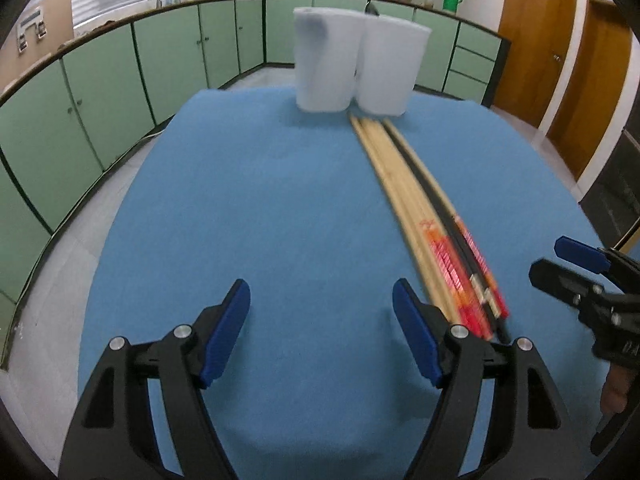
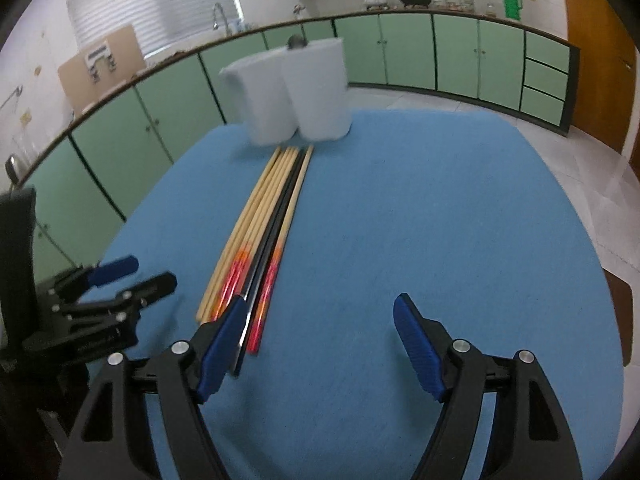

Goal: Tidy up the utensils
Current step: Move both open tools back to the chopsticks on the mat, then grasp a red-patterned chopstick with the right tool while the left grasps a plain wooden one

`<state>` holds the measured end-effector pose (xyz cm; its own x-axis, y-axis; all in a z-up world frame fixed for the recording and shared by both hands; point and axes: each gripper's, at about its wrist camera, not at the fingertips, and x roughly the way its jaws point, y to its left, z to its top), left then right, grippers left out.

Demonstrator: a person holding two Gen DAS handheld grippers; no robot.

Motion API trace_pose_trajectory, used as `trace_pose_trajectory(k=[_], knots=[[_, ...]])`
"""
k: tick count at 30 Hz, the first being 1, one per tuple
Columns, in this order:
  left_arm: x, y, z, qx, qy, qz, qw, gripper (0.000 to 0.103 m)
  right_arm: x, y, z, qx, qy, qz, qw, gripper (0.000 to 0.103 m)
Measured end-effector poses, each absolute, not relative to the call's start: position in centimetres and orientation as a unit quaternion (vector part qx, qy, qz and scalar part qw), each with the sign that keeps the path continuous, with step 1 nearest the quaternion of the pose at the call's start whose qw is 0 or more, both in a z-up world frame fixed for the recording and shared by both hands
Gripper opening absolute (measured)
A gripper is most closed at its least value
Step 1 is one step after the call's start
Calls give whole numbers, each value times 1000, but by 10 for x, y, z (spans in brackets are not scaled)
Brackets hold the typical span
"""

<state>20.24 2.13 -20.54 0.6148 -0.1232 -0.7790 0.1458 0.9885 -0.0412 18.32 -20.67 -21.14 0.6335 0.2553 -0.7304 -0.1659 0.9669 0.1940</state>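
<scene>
A bundle of chopsticks (image 1: pixel 416 204), pale wood with red-orange patterned ends and one black pair among them, lies lengthwise on the blue-covered tabletop (image 1: pixel 260 200). Its plain tips reach nearly to two white plastic cups (image 1: pixel 352 64) standing side by side at the far edge. Left of the bundle's patterned ends hovers the left gripper (image 1: pixel 320 320), fingers spread, empty. Right of them, the right gripper (image 2: pixel 320 328), fingers likewise spread around nothing.

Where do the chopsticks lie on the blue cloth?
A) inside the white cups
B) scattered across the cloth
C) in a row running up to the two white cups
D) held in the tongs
C: the wooden and black chopsticks lie side by side, tips toward the two white plastic cups.
</scene>
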Motion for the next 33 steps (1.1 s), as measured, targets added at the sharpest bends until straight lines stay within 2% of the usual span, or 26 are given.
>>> trace_pose_trajectory(k=[14,18,24,25,27,29,30,32,33], knots=[[189,16,-213,20,441,-74,894,76,178,-189,-227,5,426,106,898,72],[188,14,-213,19,442,-76,894,76,180,-200,-229,-5,432,63,900,64],[182,9,-214,26,443,-78,893,78,179,-204,-223,1,427,86,900,63],[181,8,-214,26,444,-78,892,78,179,-200,-224,-4,426,90,900,61],[181,6,-214,26,444,-81,892,78,180,-194,-224,-13,426,95,900,48],[180,2,-215,30,445,-88,891,78,182,-191,-223,-11,424,109,899,27],[179,-1,-215,33,446,-92,890,78,182,-192,-223,-6,424,114,898,23],[178,-5,-216,36,447,-98,888,78,183,-195,-223,2,425,115,898,9],[177,-9,-216,41,448,-100,887,78,184,-198,-223,5,426,114,898,6]])
